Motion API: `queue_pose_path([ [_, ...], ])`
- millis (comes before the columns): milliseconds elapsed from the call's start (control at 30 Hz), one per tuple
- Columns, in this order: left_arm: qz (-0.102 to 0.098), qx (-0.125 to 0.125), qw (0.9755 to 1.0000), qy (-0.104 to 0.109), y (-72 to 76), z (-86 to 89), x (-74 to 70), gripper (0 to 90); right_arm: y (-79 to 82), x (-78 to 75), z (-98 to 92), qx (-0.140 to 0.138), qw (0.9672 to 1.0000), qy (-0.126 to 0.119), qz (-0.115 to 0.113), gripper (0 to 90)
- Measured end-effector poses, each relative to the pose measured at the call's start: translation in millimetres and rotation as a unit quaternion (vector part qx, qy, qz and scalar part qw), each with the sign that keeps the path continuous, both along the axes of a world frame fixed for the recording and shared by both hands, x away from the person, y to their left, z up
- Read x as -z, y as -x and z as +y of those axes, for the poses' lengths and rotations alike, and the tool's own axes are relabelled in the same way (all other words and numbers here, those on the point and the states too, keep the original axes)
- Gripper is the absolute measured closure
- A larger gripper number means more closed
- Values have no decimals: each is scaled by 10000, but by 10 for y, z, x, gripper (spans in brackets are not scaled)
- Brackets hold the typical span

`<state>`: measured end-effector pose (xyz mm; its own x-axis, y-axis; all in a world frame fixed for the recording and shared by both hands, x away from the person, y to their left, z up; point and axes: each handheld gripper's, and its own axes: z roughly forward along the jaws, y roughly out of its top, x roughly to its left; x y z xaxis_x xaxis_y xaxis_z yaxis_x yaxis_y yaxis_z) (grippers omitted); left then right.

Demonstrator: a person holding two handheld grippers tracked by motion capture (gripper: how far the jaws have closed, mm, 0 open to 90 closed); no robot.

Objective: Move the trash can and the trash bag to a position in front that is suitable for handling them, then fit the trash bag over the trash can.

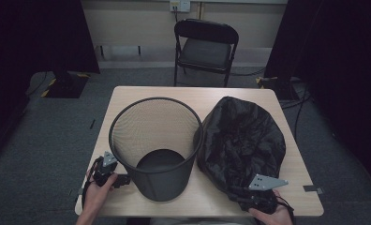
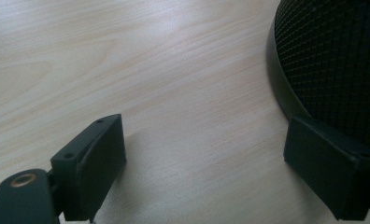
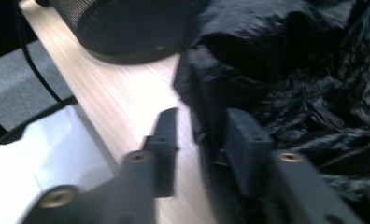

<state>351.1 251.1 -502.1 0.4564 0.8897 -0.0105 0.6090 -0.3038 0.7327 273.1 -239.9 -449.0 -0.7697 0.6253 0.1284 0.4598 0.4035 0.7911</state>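
Observation:
A black wire-mesh bin (image 1: 160,180) stands upright on the left half of the wooden table (image 1: 174,93). A crumpled black plastic bag (image 1: 242,136) lies to its right, touching it. My left gripper (image 1: 114,177) rests at the bin's near-left side, open, with bare table (image 2: 174,70) between its jaws. One of its jaws sits close beside the bin's base (image 2: 332,60). My right gripper (image 1: 255,198) is at the bag's near edge. In the right gripper view its jaws (image 3: 202,116) stand apart. A fold of the bag (image 3: 304,70) runs between them, and table shows beside the left jaw. The bin (image 3: 127,23) appears farther off.
A black folding chair (image 1: 206,47) stands behind the table's far edge. Dark curtains hang at both sides, and cables trail on the grey floor at the right (image 1: 298,112). My hands sit at the table's near edge.

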Motion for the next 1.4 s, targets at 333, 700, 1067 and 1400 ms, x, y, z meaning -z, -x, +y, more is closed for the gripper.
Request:
queue_pose_path([
  [333,6,-20,10000,-20,-15,0,0,113,-102,-340,-180,388,9976,-164,-544,302],
  [700,14,-36,10000,0,-19,-2,1,107,-843,-536,-318,1230,9911,-52,-508,163],
  [1067,35,-20,10000,-13,-43,1,3,87,-1516,-332,-168,1252,9899,634,198,154],
  [1400,41,-7,10000,-24,-48,3,2,82,-1812,111,-81,1317,9809,1275,655,141],
])
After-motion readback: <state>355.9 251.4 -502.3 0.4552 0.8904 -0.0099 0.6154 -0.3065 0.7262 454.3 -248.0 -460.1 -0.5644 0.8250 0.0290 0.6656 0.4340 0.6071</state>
